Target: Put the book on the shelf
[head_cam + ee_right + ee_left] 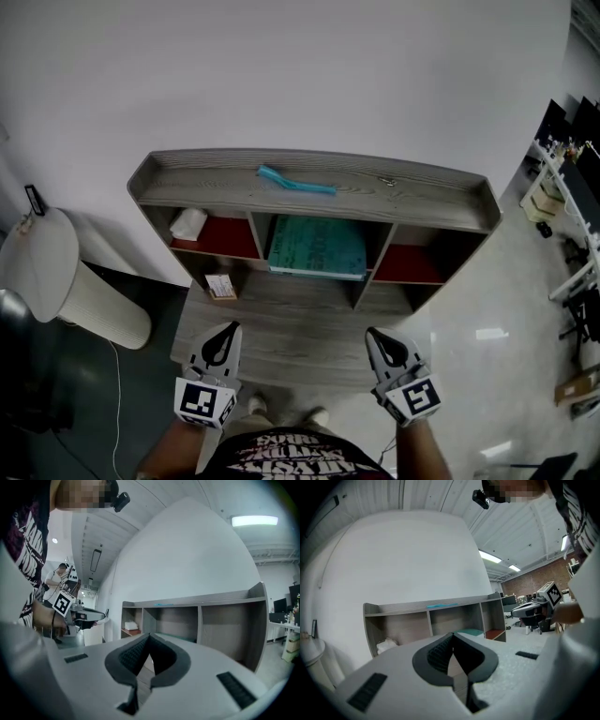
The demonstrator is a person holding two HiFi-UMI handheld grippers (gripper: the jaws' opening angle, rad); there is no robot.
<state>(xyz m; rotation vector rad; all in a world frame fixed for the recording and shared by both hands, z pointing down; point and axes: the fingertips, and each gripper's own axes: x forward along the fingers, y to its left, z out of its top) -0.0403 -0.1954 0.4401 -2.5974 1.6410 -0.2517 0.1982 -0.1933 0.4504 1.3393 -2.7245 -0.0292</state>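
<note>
Teal book (317, 246) is lying in the shelf's (422, 202) middle compartment; left gripper (229, 330) and right gripper (373, 336) are hovering in front, jaws together, empty.

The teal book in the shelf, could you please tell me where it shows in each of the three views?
Head view: the book lies near the centre, in the middle compartment of the shelf.
Left gripper view: the book sits just right of centre, same compartment.
Right gripper view: only a thin teal edge of the book shows, near centre.
Shared landmark: the blue strip on the shelf top, above that compartment.
</note>
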